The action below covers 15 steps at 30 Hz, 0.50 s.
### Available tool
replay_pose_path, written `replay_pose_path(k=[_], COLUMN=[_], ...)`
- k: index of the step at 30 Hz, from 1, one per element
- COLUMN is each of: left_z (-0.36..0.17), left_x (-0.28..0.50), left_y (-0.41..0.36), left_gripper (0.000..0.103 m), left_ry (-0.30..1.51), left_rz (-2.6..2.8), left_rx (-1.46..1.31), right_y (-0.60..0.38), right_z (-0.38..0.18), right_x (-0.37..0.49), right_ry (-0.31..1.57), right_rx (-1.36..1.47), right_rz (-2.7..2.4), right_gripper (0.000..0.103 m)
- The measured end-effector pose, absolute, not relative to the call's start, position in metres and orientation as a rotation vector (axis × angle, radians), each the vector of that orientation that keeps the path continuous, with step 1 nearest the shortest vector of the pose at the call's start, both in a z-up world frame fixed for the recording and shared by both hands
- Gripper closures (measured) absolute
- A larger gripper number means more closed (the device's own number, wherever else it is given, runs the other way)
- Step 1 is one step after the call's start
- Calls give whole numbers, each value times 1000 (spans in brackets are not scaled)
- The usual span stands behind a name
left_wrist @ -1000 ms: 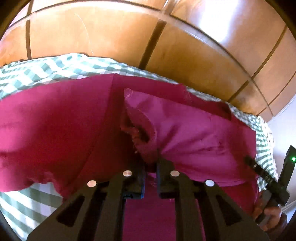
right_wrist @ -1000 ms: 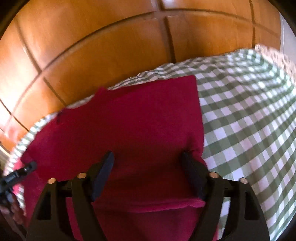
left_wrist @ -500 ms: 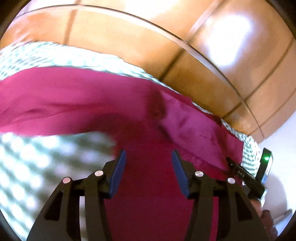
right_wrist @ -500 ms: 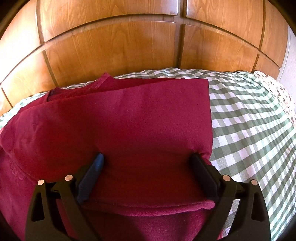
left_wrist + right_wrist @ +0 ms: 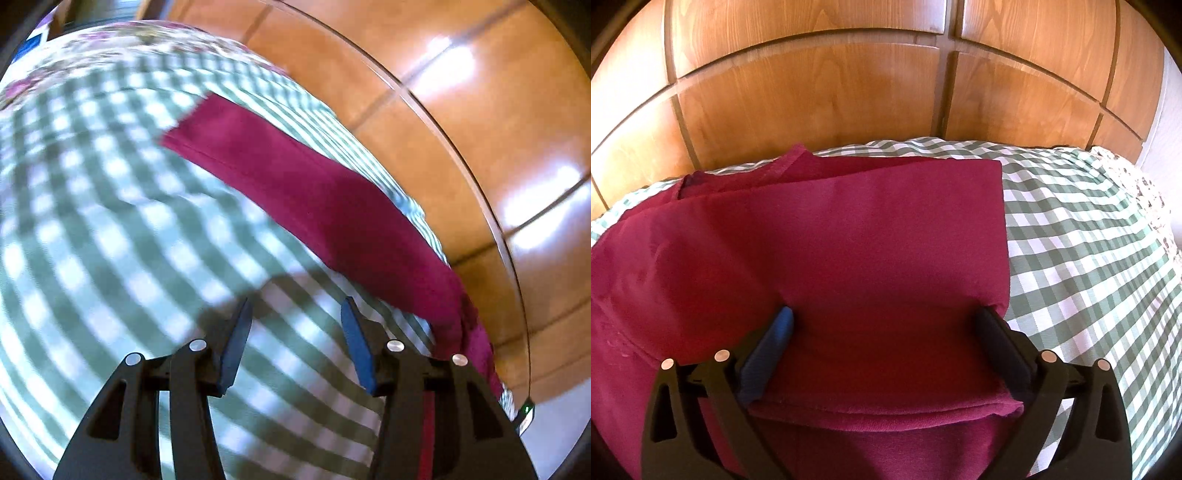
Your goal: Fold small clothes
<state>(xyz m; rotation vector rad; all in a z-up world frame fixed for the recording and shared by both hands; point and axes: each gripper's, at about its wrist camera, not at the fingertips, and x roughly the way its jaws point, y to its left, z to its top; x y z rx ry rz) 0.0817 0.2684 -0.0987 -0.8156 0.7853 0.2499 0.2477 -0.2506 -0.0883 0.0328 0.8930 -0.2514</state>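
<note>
Maroon garment (image 5: 849, 251) folded on the checked bedspread (image 5: 1089, 266), by the wooden headboard (image 5: 812, 96).
Right gripper (image 5: 882, 314) straddles the fold, jaws spreading wider, pressing nothing; left gripper (image 5: 295, 314) hangs parted and empty above bare check cloth.

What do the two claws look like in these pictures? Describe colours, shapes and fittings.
Both the left claw and the right claw are black plastic, with two angled fingers that have triangular cut-outs, round silver rivets and blue pads on the inner faces.

Magenta garment (image 5: 871, 236) on green-white checked cloth (image 5: 1086, 258) (floral edge, seemingly).
</note>
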Motion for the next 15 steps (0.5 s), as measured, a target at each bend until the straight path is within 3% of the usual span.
replay_pose_path(k=[7,15], left_z=[-106,-115], left_x=[63,48], left_y=[306,319], left_gripper=[43,35], left_ry=[768,724], left_rz=[254,202], left_rx=[-930,-1018], right_y=[-235,-181], right_z=[-75,-58], right_x=[243,196], right_ry=[901,892], right_rx=[-70,20], right_rz=[-313,-89], right_gripper=[4,4])
